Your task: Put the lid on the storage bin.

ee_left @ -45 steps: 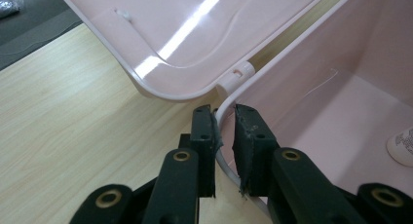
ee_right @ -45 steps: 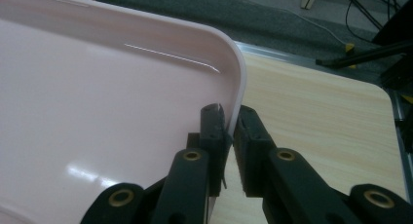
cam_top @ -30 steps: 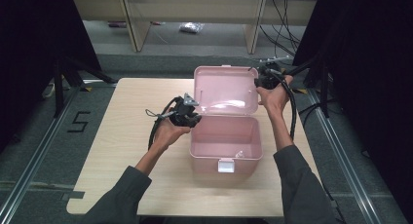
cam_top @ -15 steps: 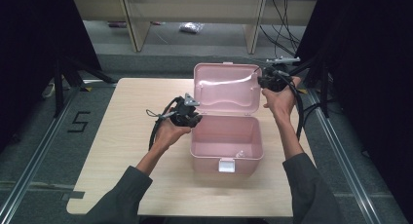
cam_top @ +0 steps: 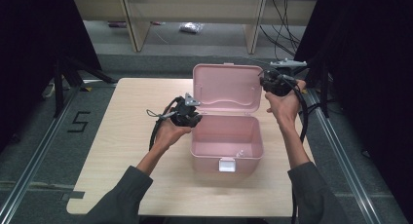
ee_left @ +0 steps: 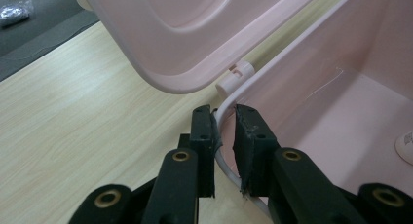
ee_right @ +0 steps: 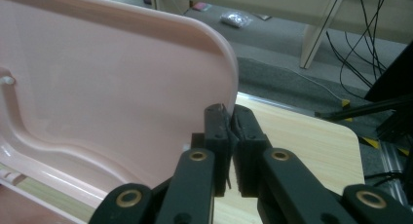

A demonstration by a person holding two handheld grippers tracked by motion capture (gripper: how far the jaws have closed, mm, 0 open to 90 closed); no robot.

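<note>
Item: pink plastic box (cam_top: 226, 145), standing near the middle of the wooden table (cam_top: 124, 136), white latch (cam_top: 227, 164) facing me, interior bare as far as I can see; its lid (cam_top: 226, 87) stands upright, swung back on the far hinge, hollow side toward me.

Item: left gripper (cam_top: 189, 118), at the box's left rear corner; in the left gripper view I see its jaws (ee_left: 225, 151) pinching the box's rim, one pad outside the wall and one inside, close to the white hinge knuckle (ee_left: 234, 78); I read that as a firm hold on the box.

Item: right gripper (cam_top: 267, 84), at the lid's right edge, high up; in the right gripper view I see the jaws (ee_right: 229, 146) pressed nearly together on the lid's thin edge (ee_right: 233, 78); I count the lid as pinched between the pads.

Item: floor beyond the table; a small clear bag (cam_top: 191, 27) lies there, and black cables (cam_top: 285, 24) hang to the right.
</note>
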